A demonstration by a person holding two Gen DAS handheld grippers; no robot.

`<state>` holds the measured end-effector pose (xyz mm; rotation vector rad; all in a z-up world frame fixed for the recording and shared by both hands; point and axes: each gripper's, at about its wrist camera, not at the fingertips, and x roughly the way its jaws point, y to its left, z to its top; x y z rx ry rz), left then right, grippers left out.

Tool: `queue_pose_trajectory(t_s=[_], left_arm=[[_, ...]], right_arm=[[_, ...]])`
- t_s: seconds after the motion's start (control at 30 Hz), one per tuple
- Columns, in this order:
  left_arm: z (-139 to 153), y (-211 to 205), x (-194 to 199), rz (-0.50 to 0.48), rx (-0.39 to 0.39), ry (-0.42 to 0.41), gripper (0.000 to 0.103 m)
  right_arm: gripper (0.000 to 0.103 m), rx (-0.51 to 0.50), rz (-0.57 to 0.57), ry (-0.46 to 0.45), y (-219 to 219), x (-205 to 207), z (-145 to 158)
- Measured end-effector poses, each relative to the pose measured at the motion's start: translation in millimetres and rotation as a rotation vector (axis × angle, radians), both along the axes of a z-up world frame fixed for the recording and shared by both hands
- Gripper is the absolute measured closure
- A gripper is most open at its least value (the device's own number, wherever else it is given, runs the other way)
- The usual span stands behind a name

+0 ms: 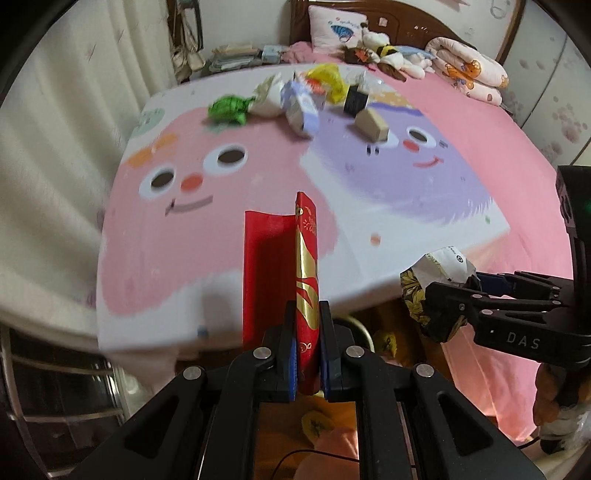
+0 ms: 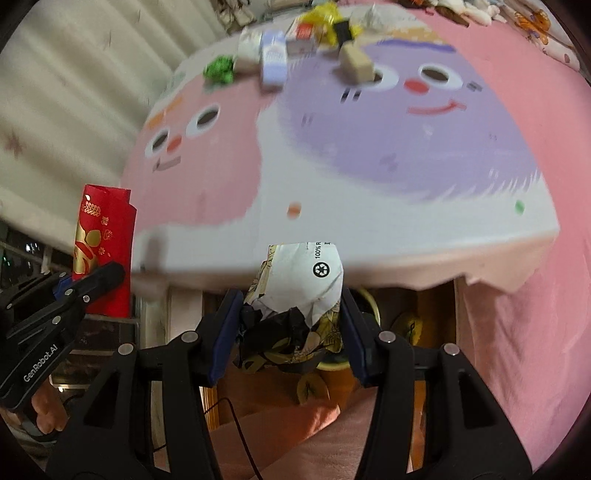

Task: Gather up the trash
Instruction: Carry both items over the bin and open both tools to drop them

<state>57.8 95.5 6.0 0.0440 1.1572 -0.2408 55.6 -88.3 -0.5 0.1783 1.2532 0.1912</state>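
The left tool (image 1: pixel 308 332) is clenched on a red envelope (image 1: pixel 291 266) with gold print, which stands upright between its pads, an open flap spreading to the left. The right tool (image 2: pixel 291 325) grips a crumpled wrapper (image 2: pixel 299 295), white with a recycling mark on top and a dark leaf pattern underneath; its jaws stand wider, pressing the wad from both sides. Both tools hang just off the near edge of the surface (image 2: pixel 332 192), a board covered with a cloth showing a pink cartoon face and a purple one, and the two held items are in the air, not resting on it. At the far end of that surface lies more trash in a loose pile: a green crumpled wrapper (image 1: pixel 227 109), a lilac carton (image 1: pixel 303 107), a yellow bag (image 1: pixel 328 79), a black box (image 1: pixel 356 98) and a beige box (image 1: pixel 371 123). Behind it a bed (image 1: pixel 498 155) with pink sheets carries a pillow (image 1: pixel 334 24) and soft toys (image 1: pixel 384 51)
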Motion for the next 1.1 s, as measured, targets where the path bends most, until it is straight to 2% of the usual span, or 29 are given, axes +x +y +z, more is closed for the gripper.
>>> queue_pose_trajectory(t_s=[0.27,0.47,0.63,0.87,1.0,1.1], left_arm=[[-53,17,-40,0.069,-0.015,0.105,0.094],[-107,12,-58,0.107,-0.018,0.175,0.094],[-178,-4,-64,0.113,-0.002,0.232,0.094],[-285,-29,-63,0.114,0.014,0.321,0.094],[-327,-46,-53,0.112,-0.016,0.343,0.094],[-352,-57,-43,0.095,-0.024,0.340,0.094]], right_arm=[[0.055,-0.077,0.094,0.085,30,-31,-46],[0.055,-0.066,0.076,0.167,31,-46,-106],[0.055,-0.107,0.096,0.201,27,-57,-174],[0.055,-0.107,0.047,0.251,10,-54,-262],[0.054,-0.102,0.026,0.254,-8,-43,-306],[0.054,-0.091,0.003,0.261,-19,-38,-327]])
